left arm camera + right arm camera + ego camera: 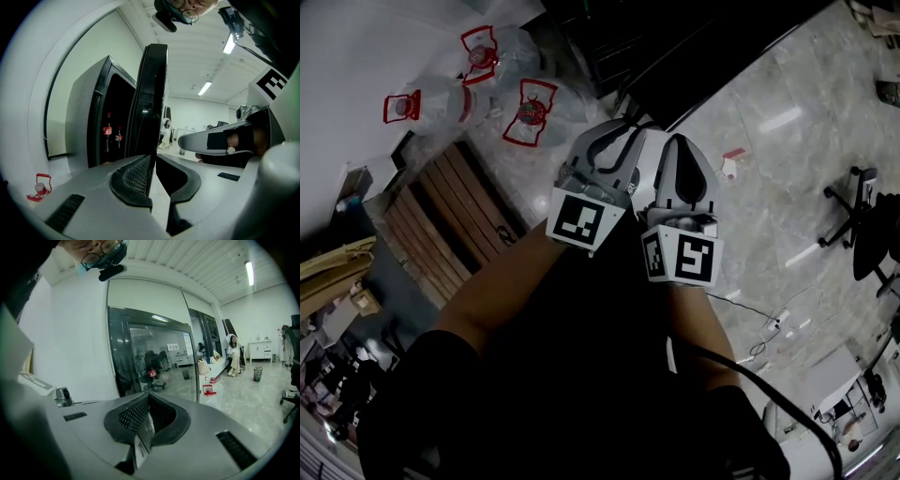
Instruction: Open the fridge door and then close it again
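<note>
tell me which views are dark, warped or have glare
Head view: dim, the person nearly black, light streaks glaring off the floor. Left gripper view: fisheye bows the wall, the door is a dark silhouette, the lamps blow out. Right gripper view: the glass mirrors the room, edges curve.

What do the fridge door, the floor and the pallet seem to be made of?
Door: dark tinted glass, glossy; it mirrors the room and a chair.
Floor: probably polished stone or stone-look tile; it is pale with grey veins, and ceiling lights shine in it.
Pallet: bare wood, matte; brown parallel slats with gaps.
</note>
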The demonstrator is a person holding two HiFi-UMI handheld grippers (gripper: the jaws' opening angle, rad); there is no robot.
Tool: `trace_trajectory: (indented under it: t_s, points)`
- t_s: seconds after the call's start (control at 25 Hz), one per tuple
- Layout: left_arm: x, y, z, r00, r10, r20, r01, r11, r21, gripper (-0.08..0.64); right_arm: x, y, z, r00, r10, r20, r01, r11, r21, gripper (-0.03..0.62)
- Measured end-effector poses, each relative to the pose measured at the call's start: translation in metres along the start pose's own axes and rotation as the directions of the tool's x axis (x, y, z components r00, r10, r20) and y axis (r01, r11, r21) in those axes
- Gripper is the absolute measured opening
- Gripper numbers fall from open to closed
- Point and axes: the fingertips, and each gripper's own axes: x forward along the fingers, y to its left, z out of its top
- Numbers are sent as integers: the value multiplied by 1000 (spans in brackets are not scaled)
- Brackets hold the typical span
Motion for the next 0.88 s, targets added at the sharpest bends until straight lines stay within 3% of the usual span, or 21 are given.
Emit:
trace_trajectory:
  t_s: [0.88]
  points:
    - [0,0,3,1000,22,-5,-22,1000,-3,40,-6,2,5,1000,21,-10,-21,1000,-3,15]
